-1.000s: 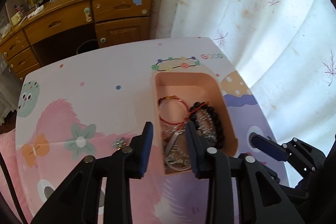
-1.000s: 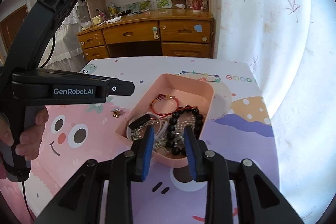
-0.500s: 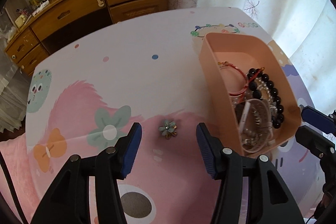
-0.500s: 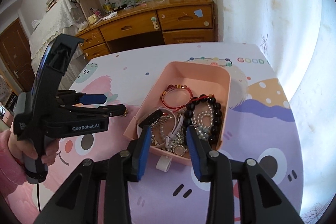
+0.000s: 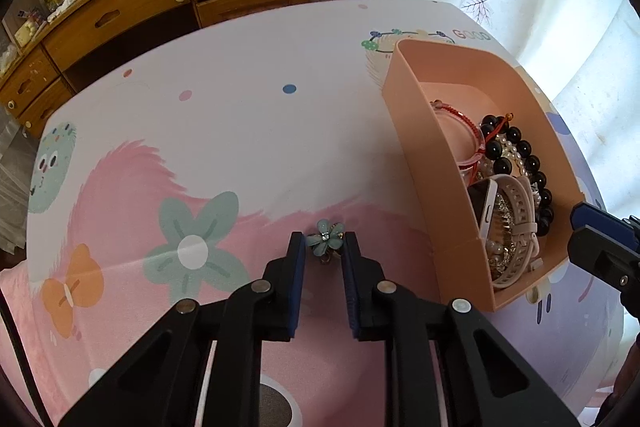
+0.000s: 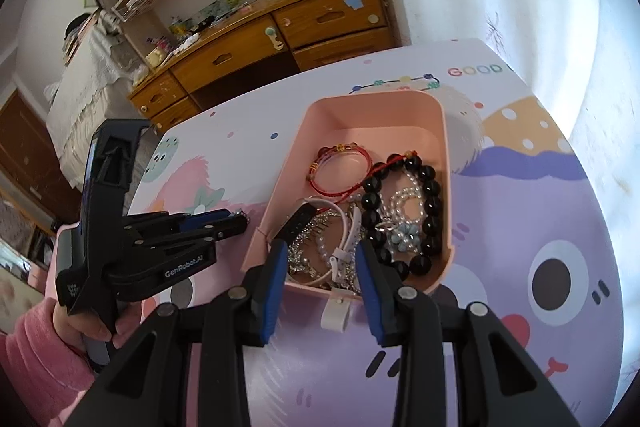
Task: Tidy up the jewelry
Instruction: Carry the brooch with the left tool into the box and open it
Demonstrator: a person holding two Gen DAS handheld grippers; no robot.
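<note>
On the cartoon-printed pink and lilac tablecloth [image 5: 248, 131], the left gripper [image 5: 323, 245] rests low with its blue-padded jaws narrowed about the small teal flower-shaped brooch [image 5: 326, 238], each pad at or just beside a petal, though whether they already pinch it cannot be told; this is judged to be the pickup of the one piece lying outside the container. To its right stands the salmon-pink rectangular plastic tray [image 6: 446, 163], placed between both tools and holding the red cord bracelet [image 6: 340, 167], black bead bracelet [image 6: 430, 211] and white-strapped watch [image 6: 344, 239]. The right gripper [image 6: 322, 255] hovers at the tray's near rim, jaws apart and holding nothing.
</note>
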